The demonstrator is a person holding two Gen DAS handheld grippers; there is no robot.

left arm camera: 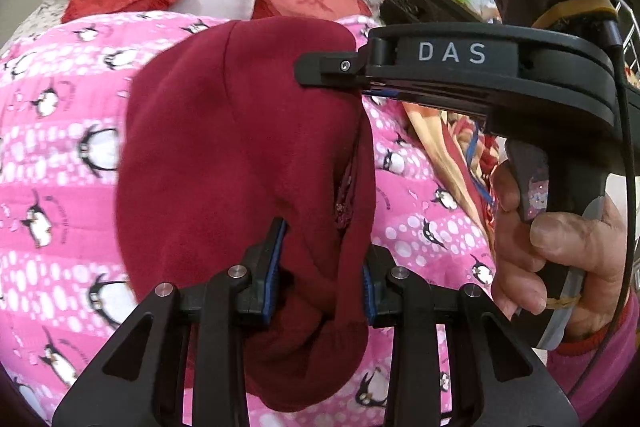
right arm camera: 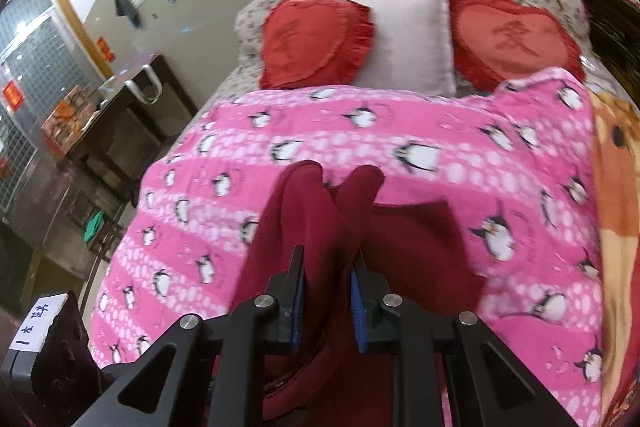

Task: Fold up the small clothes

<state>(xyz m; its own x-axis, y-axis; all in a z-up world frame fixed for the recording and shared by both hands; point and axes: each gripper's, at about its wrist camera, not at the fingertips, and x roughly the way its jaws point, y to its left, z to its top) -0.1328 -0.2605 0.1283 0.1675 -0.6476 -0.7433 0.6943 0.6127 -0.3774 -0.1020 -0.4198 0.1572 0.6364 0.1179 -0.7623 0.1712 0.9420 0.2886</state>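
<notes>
Clearly garment: dark red fleece garment (left arm camera: 240, 155) is hanging bunched over the penguin quilt (left arm camera: 60, 155).
Left gripper (left arm camera: 324, 267): clenching its lower folds, at 6 o'clock.
Right gripper (right arm camera: 328, 291): pinching an edge.
Handling: looking soft, light, floppy; hems are giving the best hold.

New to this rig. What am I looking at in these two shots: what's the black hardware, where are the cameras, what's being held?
There is no robot. A person holds a handheld two-finger gripper in each hand, each with a fisheye camera looking along its fingers.

The left wrist view shows the left gripper closed on a dark red garment. The black tool marked DAS is the right gripper, side on, pinching the same garment, with the person's right hand on its handle.

The right wrist view shows that right gripper from its own camera, fabric bunched between its blue pads.

Underneath lies a pink penguin-print quilt on a bed, with two red heart cushions and a white pillow behind.
</notes>
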